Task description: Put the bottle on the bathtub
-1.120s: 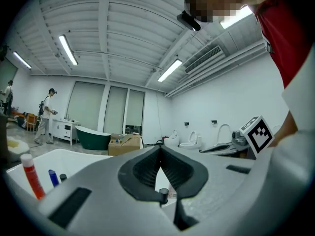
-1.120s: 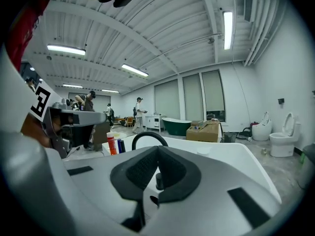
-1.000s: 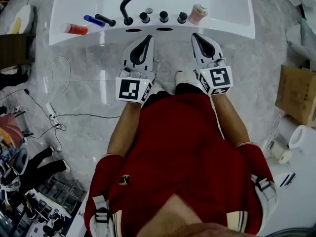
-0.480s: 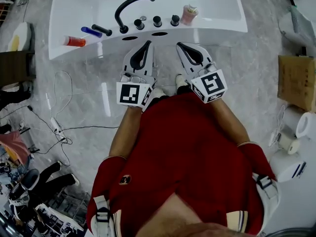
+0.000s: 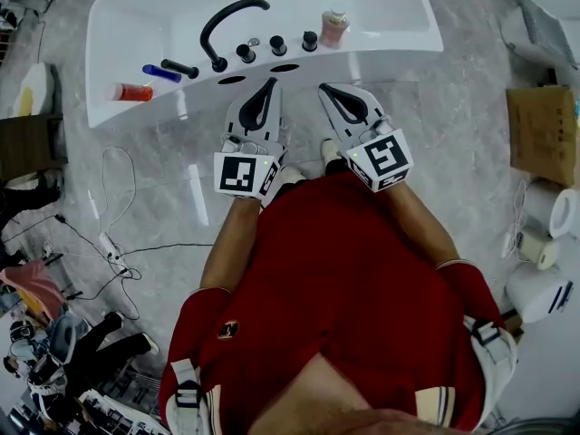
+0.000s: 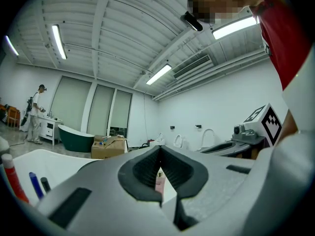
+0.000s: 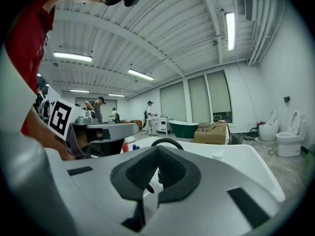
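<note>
A person in a red shirt point(image 5: 344, 279) stands at a white rectangular bathtub point(image 5: 399, 25), holding the left gripper point(image 5: 268, 82) and right gripper point(image 5: 324, 87) side by side just short of its near wall. Both grippers' jaws are pressed together, gripping nothing. The small pink plastic bottle point(image 5: 334, 28) stands upright on the tub's ledge, just right of three black round knobs point(image 5: 277, 45) and a curved black faucet point(image 5: 222, 21). A red-orange bottle point(image 5: 133, 91) and a blue tube point(image 5: 154, 72) lie further left.
</note>
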A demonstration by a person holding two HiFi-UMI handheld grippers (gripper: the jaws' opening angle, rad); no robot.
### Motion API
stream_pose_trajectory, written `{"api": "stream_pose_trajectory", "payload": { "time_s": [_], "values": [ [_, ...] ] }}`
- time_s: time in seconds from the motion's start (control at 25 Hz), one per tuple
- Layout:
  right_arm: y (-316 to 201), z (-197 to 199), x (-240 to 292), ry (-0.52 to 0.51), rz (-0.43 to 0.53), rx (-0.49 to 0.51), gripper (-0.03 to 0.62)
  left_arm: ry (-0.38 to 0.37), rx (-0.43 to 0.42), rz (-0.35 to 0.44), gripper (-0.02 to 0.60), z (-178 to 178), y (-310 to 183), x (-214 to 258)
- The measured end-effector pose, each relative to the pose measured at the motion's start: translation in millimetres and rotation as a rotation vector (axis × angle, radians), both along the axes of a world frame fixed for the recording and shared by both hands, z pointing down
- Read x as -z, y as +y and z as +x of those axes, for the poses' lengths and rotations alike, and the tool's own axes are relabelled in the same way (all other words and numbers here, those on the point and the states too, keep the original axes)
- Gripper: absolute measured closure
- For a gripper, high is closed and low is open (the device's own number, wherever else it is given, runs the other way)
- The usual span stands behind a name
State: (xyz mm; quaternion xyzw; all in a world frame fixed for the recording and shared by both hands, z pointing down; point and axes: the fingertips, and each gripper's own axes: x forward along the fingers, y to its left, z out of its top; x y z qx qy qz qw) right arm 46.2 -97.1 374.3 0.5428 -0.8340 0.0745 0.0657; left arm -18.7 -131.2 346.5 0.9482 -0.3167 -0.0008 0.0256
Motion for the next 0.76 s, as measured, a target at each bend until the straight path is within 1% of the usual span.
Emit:
{"api": "stream_pose_trajectory", "payload": {
  "time_s": [0.32, 0.76],
  "values": [
    [5, 9, -2, 0.008, -0.007, -0.024, 0.595, 0.002, -0.027, -0.004, 0.574, 11, 2, -2],
    [14, 20, -3, 0.003, -0.007, -0.044, 0.597, -0.006, -0.038, -0.006, 0.574, 18, 10, -4]
  ]
}}
